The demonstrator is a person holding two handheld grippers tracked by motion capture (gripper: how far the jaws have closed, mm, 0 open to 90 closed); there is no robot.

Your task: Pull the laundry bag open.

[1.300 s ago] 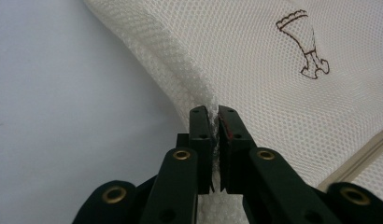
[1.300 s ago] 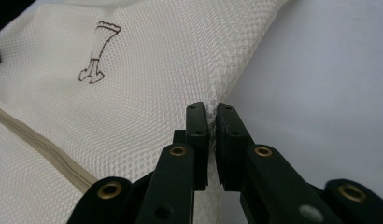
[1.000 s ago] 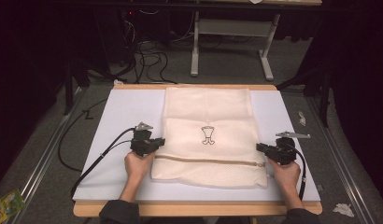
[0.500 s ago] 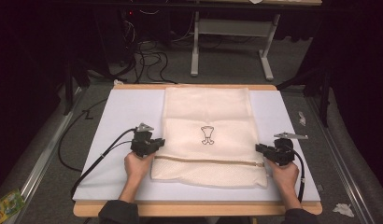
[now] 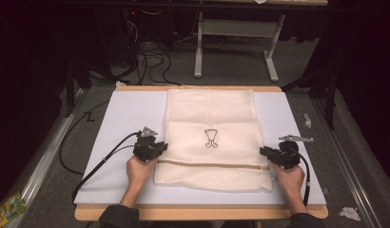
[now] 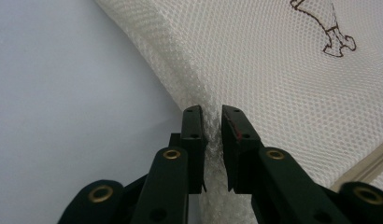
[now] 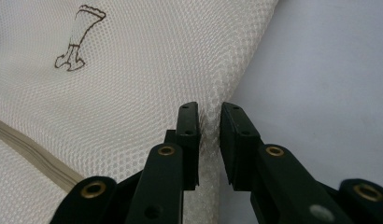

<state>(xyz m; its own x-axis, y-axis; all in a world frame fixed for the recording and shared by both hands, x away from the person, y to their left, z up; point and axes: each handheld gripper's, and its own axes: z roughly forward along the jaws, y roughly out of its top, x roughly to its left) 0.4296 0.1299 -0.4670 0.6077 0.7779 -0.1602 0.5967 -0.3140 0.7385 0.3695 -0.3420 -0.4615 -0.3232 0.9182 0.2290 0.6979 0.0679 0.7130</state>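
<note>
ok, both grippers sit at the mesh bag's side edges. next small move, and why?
Probably open both a little wider and draw them outward off the bag. The left gripper and right gripper have just been opening, and each has the mesh bag edge in a narrow gap between its jaws. The bag lies flat on the white mat, so it looks placed.

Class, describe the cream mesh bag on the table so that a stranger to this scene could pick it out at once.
On the white mat covering the wooden table, the mesh bag lies flat in the middle, between the left gripper and right gripper. A small brown emblem and a zip across its near part mark it.
</note>
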